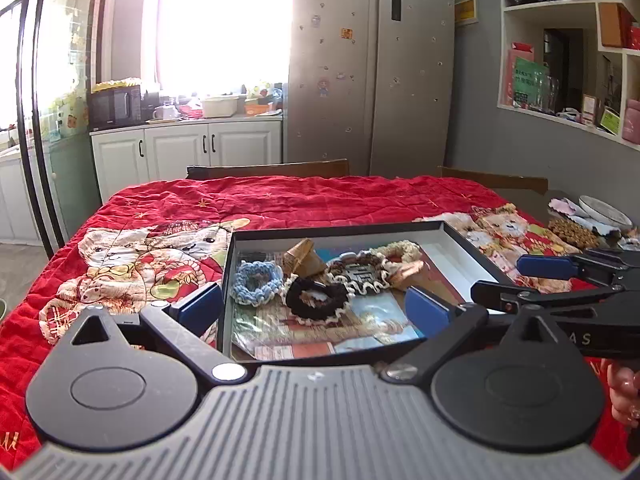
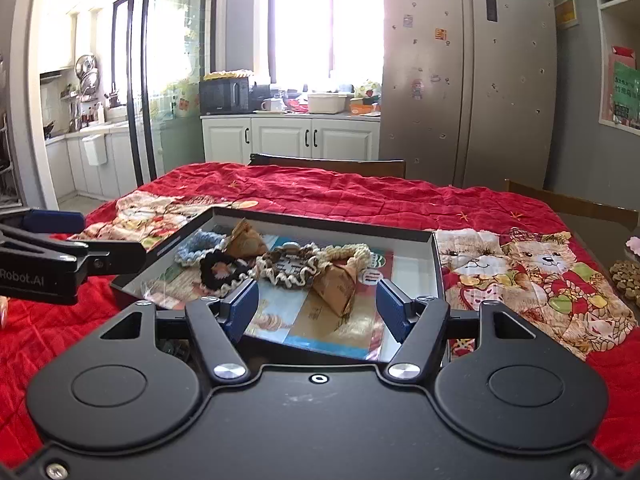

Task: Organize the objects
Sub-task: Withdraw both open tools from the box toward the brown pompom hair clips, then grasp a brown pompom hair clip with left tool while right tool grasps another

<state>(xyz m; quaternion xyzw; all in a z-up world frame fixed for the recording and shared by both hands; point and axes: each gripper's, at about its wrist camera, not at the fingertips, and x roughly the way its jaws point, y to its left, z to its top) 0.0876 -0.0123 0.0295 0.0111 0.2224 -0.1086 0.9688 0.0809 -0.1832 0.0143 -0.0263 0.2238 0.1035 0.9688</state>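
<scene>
Above the red-quilted tabletop (image 2: 328, 192), both my tongs, left (image 1: 316, 308) and right (image 2: 318, 306), hung open and empty over the shallow box (image 2: 438, 264) holding the scrunchies (image 1: 256, 282), my next move seemingly to fetch remaining items.

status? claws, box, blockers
Left claw open, empty. Right claw open, empty. Scrunchies and paper cones sit in black box. Nothing blocking.
</scene>
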